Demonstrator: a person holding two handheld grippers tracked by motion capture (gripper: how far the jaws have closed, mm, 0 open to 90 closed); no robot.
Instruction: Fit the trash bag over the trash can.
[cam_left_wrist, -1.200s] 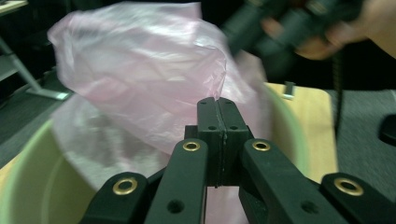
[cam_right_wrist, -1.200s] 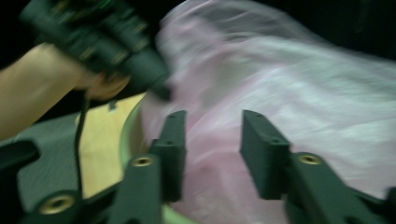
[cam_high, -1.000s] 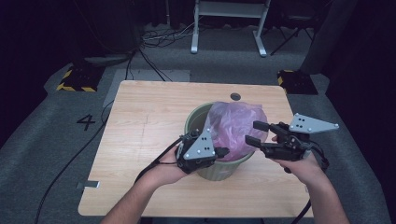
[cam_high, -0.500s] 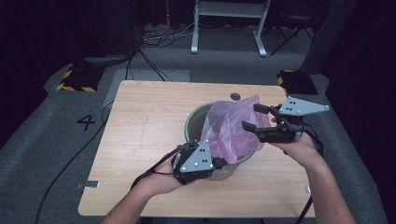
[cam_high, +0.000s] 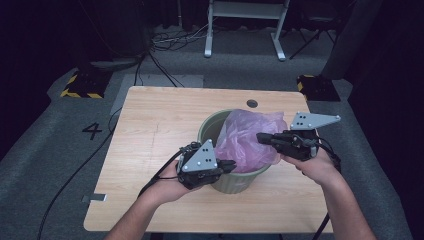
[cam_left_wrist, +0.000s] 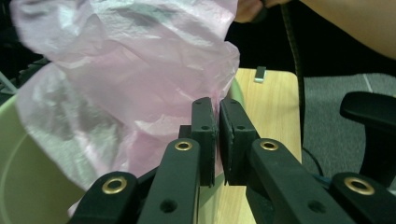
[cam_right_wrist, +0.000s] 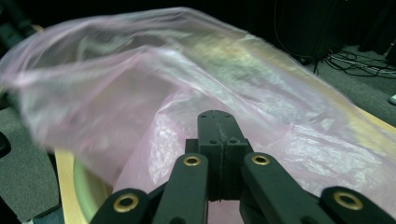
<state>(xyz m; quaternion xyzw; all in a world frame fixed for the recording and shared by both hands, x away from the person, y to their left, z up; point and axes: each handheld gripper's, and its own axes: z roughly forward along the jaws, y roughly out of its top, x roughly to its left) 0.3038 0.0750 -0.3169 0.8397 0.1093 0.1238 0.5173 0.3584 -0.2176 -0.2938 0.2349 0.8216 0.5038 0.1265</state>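
1. Lining the green bin (cam_high: 235, 180) on the wooden table (cam_high: 150, 135): the pink plastic bag (cam_high: 250, 140) is sitting bunched in its mouth.
2. The right gripper (cam_high: 261, 137), jaws having just closed, is pinching the bag's film; the left gripper (cam_high: 231, 165) is nipping it at the near rim, jaws barely parted.
3. Next, I judge, both are needing to spread the bag's edge over the rim.

dark room, grey carpet (cam_high: 60, 165), wooden table (cam_high: 160, 120)

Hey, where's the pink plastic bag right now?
In the high view the pink plastic bag sits in the green bin on the table's right half, between the left gripper at its near rim and the right gripper.
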